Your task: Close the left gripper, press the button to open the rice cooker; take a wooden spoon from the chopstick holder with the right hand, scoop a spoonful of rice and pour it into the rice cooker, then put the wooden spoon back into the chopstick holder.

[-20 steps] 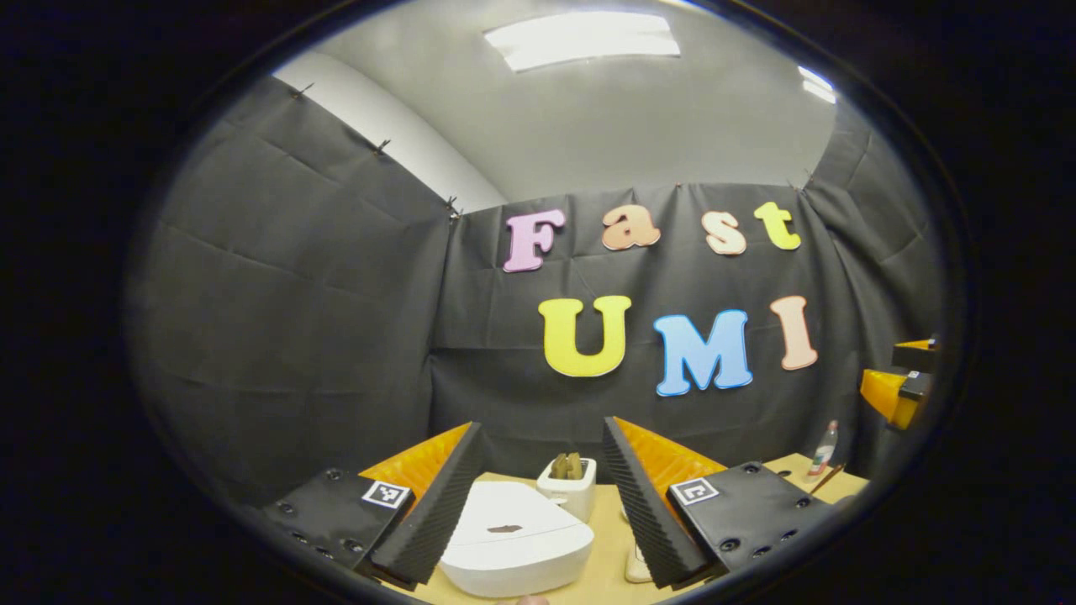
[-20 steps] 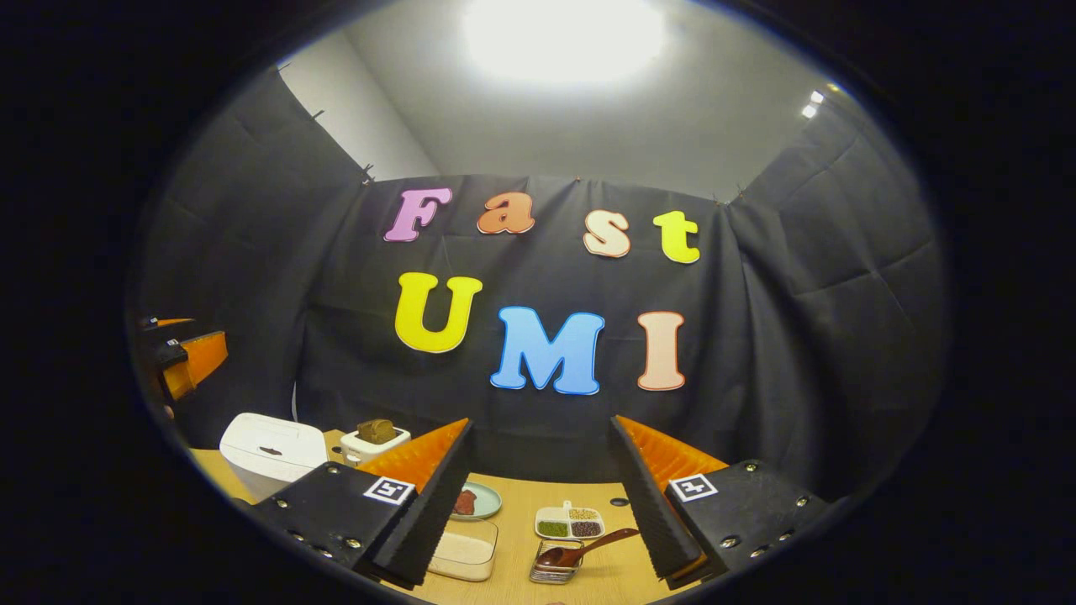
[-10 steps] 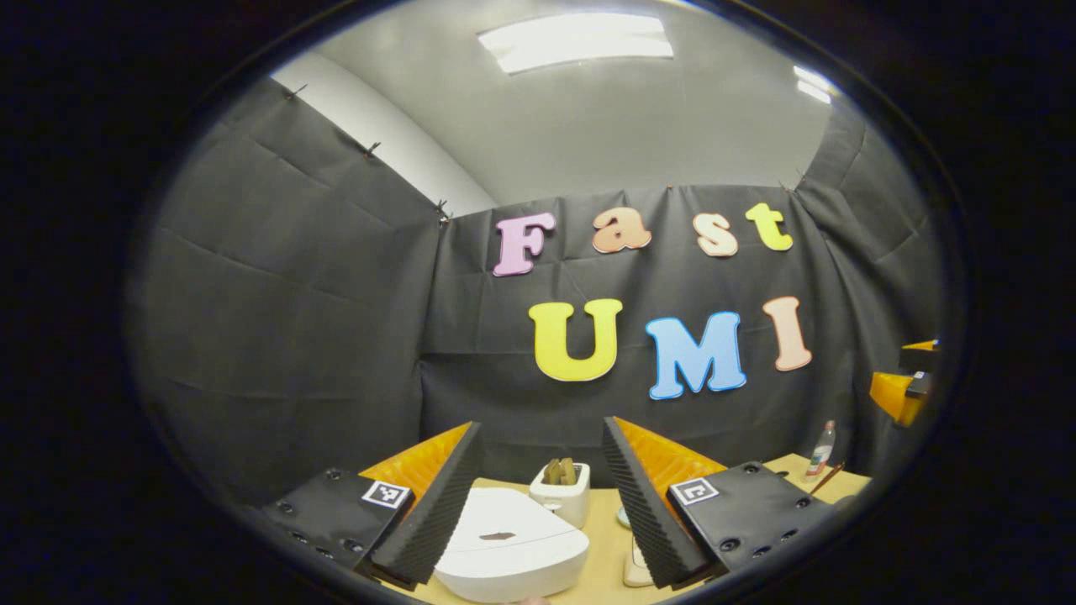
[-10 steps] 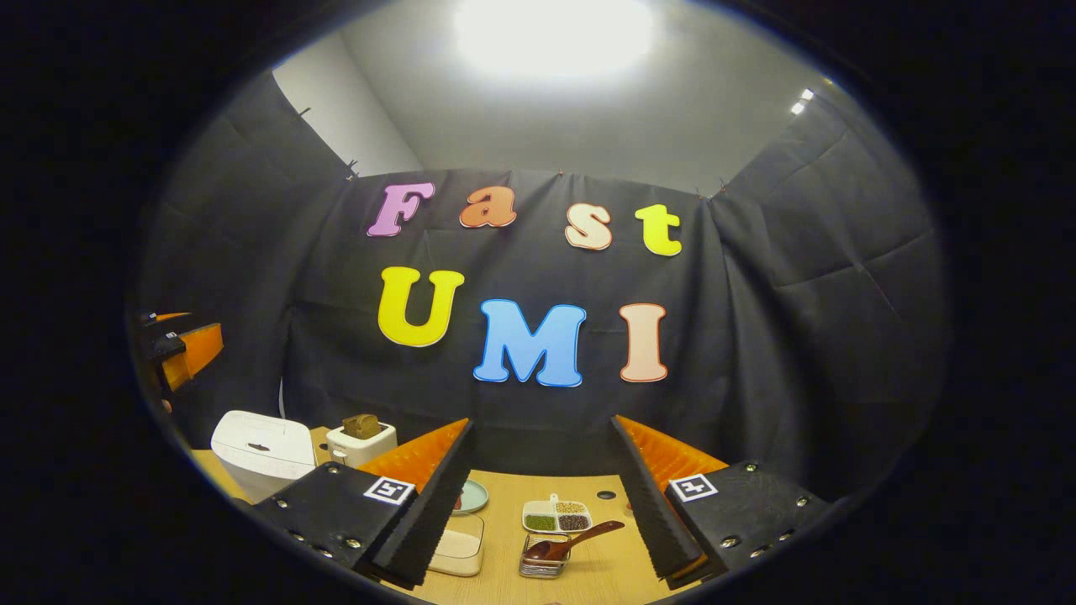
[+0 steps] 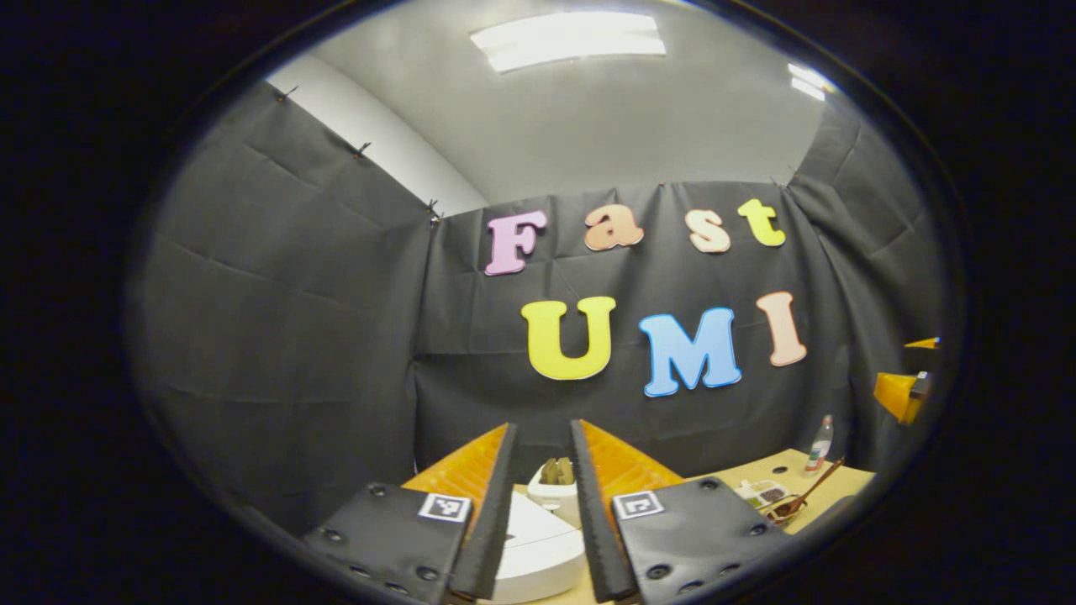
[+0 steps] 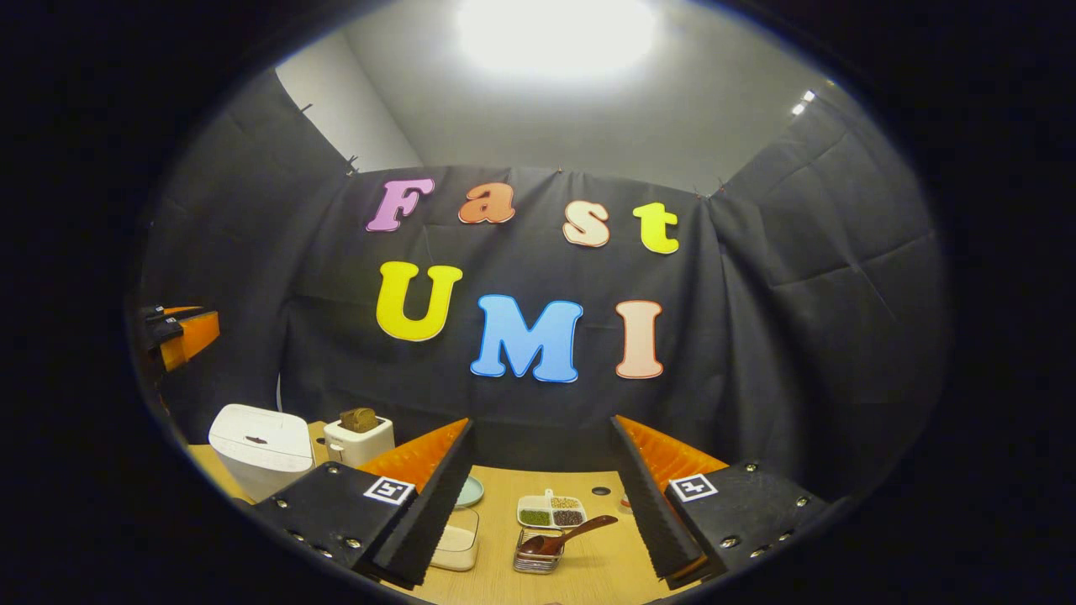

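The left gripper (image 5: 542, 479) has its fingers drawn in to a narrow slot with nothing between them, which suits the first step: a nearly closed pair makes one blunt tip for pushing a button, where spread fingers would straddle it. It is not fully shut, so I judge the closing only partly done. Straight ahead of it and a little below, seen through that slot, sits the white rice cooker (image 5: 538, 550) on the tabletop (image 5: 799, 470), lid down, with a small dark mark on its top that may be the button; I cannot tell for sure. Just beyond the cooker along the same line stands a white toaster (image 5: 553, 496) with bread in it. The gripper hovers above the cooker, apart from it, lined up so that a forward and downward push would meet the lid. The right gripper (image 6: 542, 470) is held wide open and empty, waiting over its own work: directly ahead and below, between its fingers, lies the wooden spoon (image 6: 563, 538), its bowl resting in the wire chopstick holder (image 6: 534, 561) and its handle slanting up and away toward the gripper's right. That long axis lies across the gripper's line rather than along it, so the raised handle end is the free part to pinch. A clear box of rice (image 6: 458, 546) sits just ahead of its left finger, and a divided dish of beans (image 6: 551, 511) lies past the spoon.
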Demonstrator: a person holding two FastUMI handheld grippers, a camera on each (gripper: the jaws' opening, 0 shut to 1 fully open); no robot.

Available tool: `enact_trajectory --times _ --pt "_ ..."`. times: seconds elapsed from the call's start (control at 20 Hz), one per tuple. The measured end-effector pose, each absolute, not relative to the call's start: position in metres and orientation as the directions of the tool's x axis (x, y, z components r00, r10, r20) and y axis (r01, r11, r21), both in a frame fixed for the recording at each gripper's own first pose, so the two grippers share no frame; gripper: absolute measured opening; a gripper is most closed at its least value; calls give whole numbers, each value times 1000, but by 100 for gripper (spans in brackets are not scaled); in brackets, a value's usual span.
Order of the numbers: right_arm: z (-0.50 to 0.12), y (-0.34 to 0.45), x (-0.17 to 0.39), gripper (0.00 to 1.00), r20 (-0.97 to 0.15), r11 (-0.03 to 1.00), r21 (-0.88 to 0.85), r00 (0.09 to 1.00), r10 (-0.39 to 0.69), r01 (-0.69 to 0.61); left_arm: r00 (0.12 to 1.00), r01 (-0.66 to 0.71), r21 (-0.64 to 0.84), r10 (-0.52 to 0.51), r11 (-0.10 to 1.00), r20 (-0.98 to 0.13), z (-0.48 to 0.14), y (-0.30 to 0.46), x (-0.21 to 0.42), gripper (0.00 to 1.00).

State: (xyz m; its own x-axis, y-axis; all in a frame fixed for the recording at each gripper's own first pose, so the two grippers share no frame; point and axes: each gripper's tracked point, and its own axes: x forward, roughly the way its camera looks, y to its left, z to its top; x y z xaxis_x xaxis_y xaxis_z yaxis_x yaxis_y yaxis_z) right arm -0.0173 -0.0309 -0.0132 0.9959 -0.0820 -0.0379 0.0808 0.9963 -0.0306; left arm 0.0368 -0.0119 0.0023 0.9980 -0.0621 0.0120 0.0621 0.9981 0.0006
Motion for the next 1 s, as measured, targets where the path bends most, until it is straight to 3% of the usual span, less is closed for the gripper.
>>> enact_trajectory --times 0.25,1.0 --pt "-16 -33 -19 95 -51 996 -31 995 -82 80 999 31 -27 -32 999 -22 -9 1 44 9" --pt "-14 -42 -35 95 -70 987 -82 987 -143 137 973 15 -58 -28 998 -231 -120 35 102 8"
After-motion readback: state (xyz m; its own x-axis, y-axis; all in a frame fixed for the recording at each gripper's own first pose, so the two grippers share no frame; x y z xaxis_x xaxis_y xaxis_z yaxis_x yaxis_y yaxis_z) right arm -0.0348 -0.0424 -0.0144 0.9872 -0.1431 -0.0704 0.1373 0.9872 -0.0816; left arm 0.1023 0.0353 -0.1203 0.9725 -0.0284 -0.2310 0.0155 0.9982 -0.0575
